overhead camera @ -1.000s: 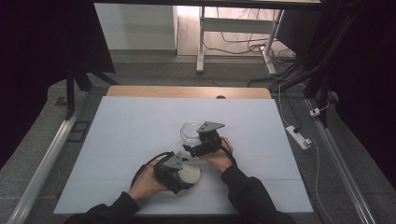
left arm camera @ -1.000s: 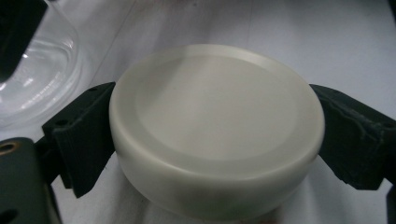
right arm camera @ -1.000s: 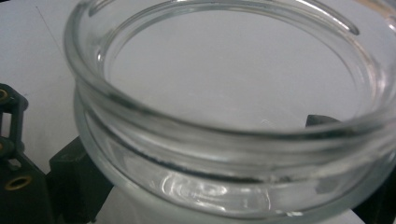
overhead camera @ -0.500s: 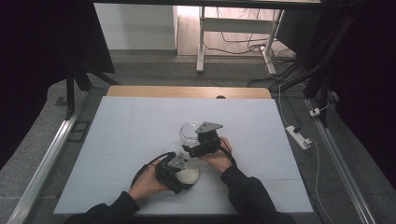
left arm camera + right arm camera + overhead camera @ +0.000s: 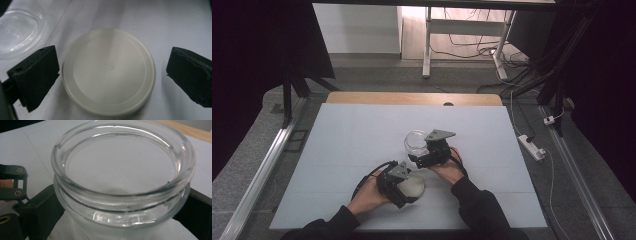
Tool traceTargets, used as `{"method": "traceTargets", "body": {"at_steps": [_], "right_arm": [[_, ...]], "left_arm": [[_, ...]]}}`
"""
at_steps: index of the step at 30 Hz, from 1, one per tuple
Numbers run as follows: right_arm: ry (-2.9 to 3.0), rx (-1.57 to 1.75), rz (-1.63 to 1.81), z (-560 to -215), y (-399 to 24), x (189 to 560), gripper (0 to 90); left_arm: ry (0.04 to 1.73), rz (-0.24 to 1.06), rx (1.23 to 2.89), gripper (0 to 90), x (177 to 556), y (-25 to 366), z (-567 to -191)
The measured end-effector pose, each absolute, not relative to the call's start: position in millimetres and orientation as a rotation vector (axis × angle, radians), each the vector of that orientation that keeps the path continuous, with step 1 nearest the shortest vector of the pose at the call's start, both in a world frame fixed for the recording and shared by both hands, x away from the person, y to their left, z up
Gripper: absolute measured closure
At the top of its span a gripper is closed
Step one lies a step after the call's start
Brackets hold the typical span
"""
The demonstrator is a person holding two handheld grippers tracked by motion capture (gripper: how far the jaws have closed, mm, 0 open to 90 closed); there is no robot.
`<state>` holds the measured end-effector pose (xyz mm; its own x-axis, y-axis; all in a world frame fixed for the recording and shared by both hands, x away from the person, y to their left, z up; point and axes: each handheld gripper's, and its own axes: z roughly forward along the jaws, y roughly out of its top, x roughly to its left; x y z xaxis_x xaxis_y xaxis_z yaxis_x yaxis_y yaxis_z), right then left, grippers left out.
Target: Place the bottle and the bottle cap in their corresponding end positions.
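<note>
The glass jar [image 5: 123, 177] stands upright and open-mouthed on the white table [image 5: 342, 145], a little right of the middle, clamped below its rim between the jaws of the right hand-held gripper [image 5: 424, 158]. Just beside it, toward the person, the cream round lid [image 5: 108, 72] lies flat on the table between the spread jaws of the left hand-held gripper [image 5: 404, 187], which stand clear of the lid's edge on both sides.
</note>
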<state>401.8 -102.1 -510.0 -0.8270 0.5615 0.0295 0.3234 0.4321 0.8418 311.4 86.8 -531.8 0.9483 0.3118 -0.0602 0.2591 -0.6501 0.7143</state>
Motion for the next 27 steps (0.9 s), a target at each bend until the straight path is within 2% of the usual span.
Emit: {"method": "traceTargets", "body": {"at_steps": [14,27], "right_arm": [[2.417,0.785,1.375,-497,-117,391,0.9],[2.418,0.831,1.35,-492,-132,372,0.0]], "left_arm": [[0.469,0.065,2.239,0.0,305,107,-518],[0.54,0.105,2.186,0.0,298,134,-503]]}}
